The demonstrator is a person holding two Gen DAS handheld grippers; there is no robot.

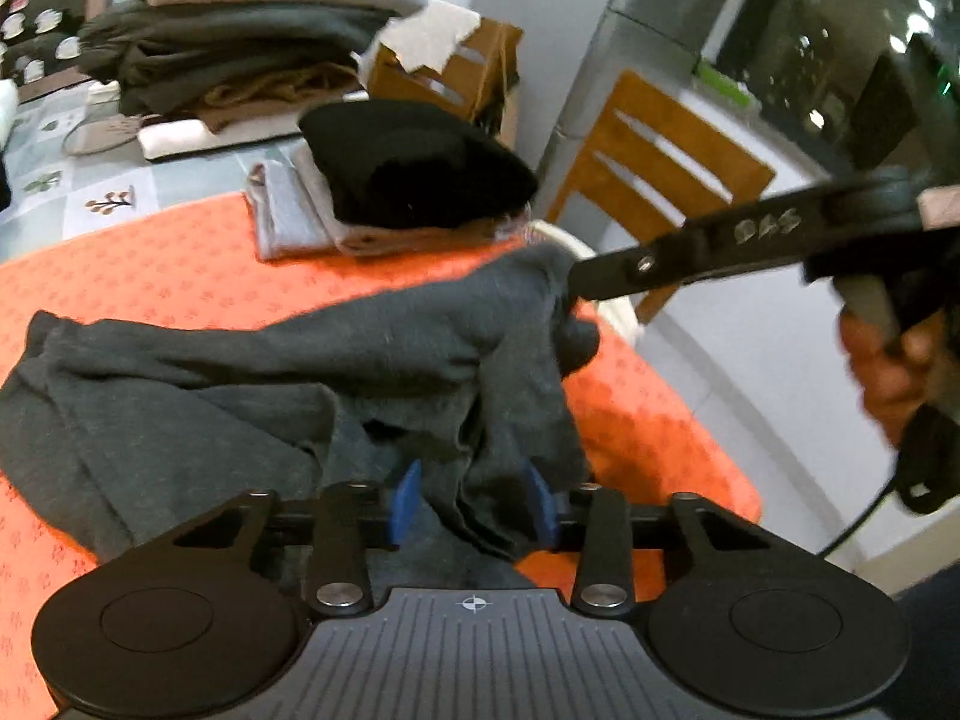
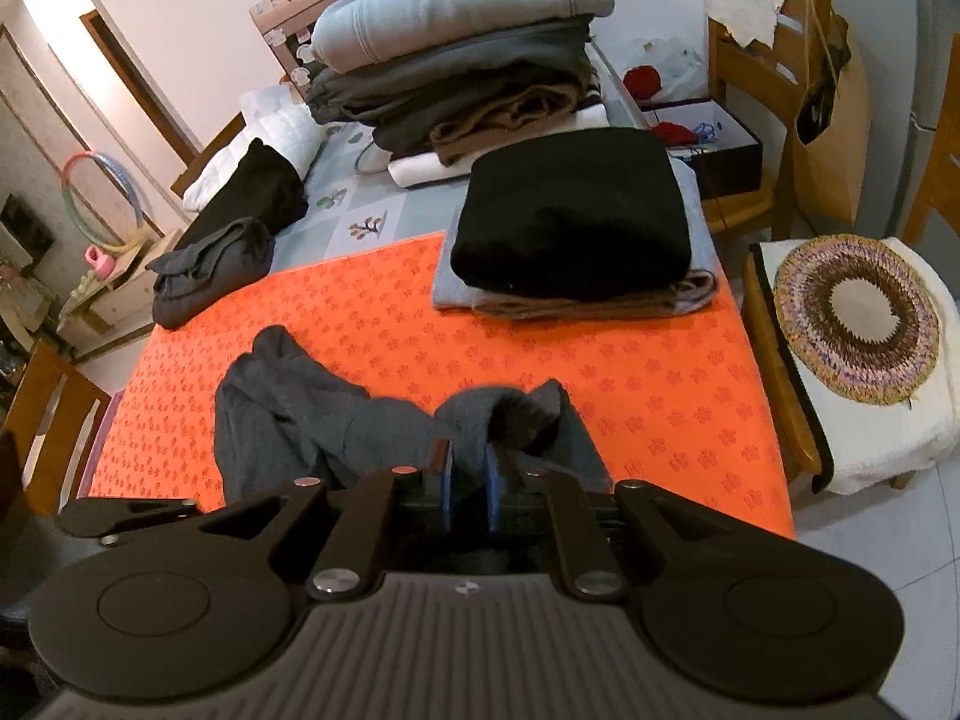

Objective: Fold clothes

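Observation:
A dark grey garment (image 1: 252, 384) lies crumpled on the orange mat (image 1: 168, 264); it also shows in the right wrist view (image 2: 300, 414). My left gripper (image 1: 474, 504) has its blue pads wide apart with a fold of the grey cloth hanging between them. My right gripper (image 2: 468, 480) is shut on an edge of the grey garment and holds it raised above the mat (image 2: 630, 372). The right gripper also shows in the left wrist view (image 1: 576, 282), pinching the cloth's far corner.
A stack of folded clothes topped by a black one (image 2: 576, 222) sits at the mat's far right. A taller pile (image 2: 462, 54) stands behind on the tablecloth. More dark clothes (image 2: 222, 252) lie at far left. Wooden chairs (image 2: 774, 90) and a stool with a woven mat (image 2: 858, 318) stand to the right.

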